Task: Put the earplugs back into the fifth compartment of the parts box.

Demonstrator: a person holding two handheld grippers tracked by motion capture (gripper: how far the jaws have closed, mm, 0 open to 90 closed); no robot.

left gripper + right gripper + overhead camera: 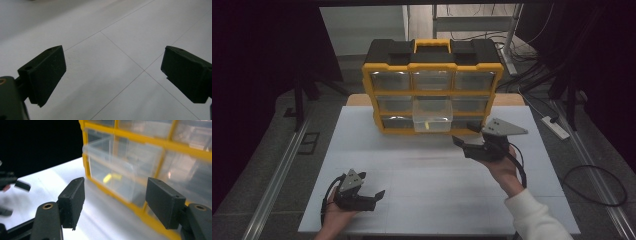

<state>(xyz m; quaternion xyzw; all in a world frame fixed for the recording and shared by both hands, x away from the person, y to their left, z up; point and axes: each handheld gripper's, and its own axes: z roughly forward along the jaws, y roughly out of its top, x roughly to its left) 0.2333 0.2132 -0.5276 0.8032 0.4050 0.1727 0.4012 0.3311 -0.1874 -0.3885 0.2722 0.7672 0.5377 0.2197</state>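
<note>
One yellow organizer (432, 87) holds nine clear drawers; one middle drawer (432, 119), pulled out, holds one yellow piece (427, 125). The right gripper (468, 134) gapes empty just beside that drawer, and the left gripper (371, 192) rests wide apart near the table (437, 175) edge.

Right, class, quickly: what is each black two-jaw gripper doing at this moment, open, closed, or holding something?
Left gripper: open, empty, over the white table.
Right gripper: open, empty, beside the pulled-out clear plastic drawer of the yellow organiser.

The organizer (432, 70) is glossy yellow-and-black plastic, its pulled-out drawer (432, 116) clear plastic, on a smooth matt white table (422, 175).
</note>
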